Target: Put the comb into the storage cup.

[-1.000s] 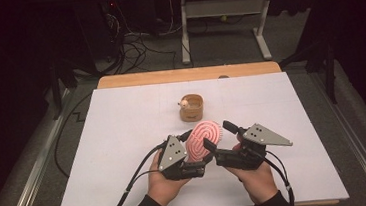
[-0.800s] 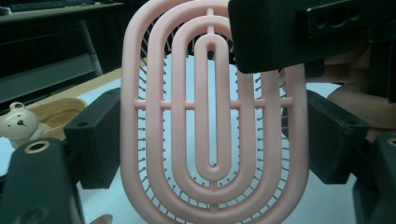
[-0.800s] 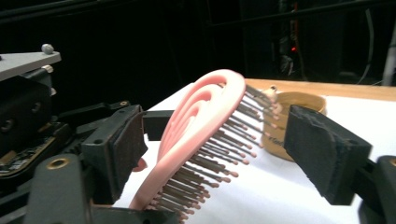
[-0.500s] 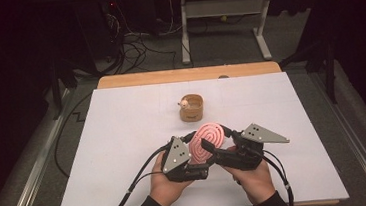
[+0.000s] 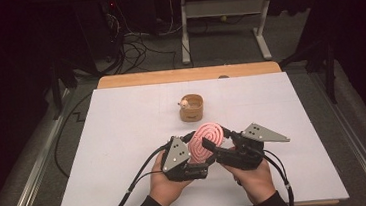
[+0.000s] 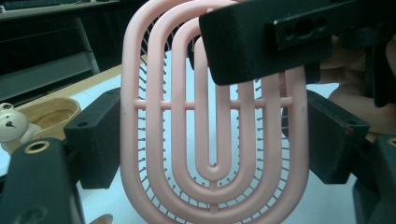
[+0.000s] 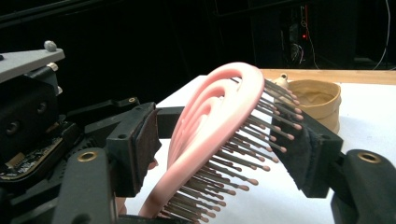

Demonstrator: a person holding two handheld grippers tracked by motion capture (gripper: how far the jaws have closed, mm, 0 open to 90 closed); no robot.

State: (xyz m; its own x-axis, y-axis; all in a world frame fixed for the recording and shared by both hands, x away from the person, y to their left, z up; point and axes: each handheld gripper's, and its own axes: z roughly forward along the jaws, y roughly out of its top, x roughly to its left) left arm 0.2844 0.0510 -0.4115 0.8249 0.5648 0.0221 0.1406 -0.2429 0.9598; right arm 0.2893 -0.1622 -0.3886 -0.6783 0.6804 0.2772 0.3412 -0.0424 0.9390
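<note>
In the high view, a pink brush (image 5: 205,142) is held upright above the near middle of the white tabletop (image 5: 124,138), between the left gripper (image 5: 190,150) and the right gripper (image 5: 218,139). A hand is seen behind each gripper, and a grey plate (image 5: 265,133) sits on the right one. A small tan cup (image 5: 192,107) stands well beyond the brush, near the middle of the tabletop.

In the left gripper view, the slotted back of the brush (image 6: 210,116) is faced. Its two long edges are gripped by the left gripper's own pads, one on each side. One jaw of the right gripper (image 6: 261,39) lies across the upper right of the brush. The cup (image 6: 46,116) is seen at the left edge, with a small bear figure (image 6: 10,125) at its rim.

In the right gripper view, the brush (image 7: 210,126) is seen edge-on, tilted, with its bristles (image 7: 252,149) turned to the right. The right gripper's jaws have just been closing, with the brush between them: the bristle tips are touched by the right pad, while a gap remains at the left pad, so the brush is not yet clamped. The cup (image 7: 317,100) stands behind.
</note>
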